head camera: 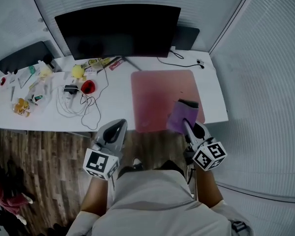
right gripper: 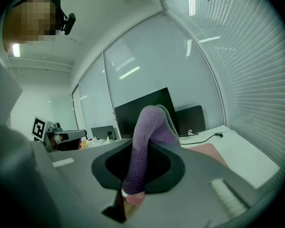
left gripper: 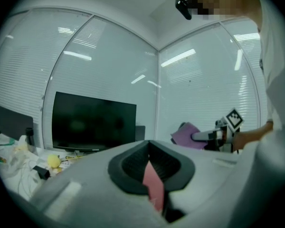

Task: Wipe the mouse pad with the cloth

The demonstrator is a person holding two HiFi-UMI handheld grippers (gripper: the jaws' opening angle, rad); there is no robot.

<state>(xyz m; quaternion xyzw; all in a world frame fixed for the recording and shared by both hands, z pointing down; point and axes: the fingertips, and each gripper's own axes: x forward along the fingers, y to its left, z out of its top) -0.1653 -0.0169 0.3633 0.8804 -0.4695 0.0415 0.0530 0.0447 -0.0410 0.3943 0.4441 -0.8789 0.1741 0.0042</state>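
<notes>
A pink mouse pad (head camera: pixel 160 95) lies on the white desk (head camera: pixel 113 100), right of centre. My right gripper (head camera: pixel 185 123) is shut on a purple cloth (head camera: pixel 180 115), which hangs over the pad's front right part. In the right gripper view the cloth (right gripper: pixel 149 137) stands up folded between the jaws, with the pad (right gripper: pixel 206 152) beyond it. My left gripper (head camera: pixel 119 126) hovers at the desk's front edge, just left of the pad, shut with nothing in it. The left gripper view shows the cloth (left gripper: pixel 186 134) off to the right.
A black monitor (head camera: pixel 118 31) stands at the back of the desk. White cables (head camera: pixel 81 106), a red object (head camera: pixel 88 86), a yellow object (head camera: pixel 77 71) and small clutter (head camera: pixel 24 100) cover the desk's left half. A black cable (head camera: pixel 182 62) runs behind the pad. Blinds close the right side.
</notes>
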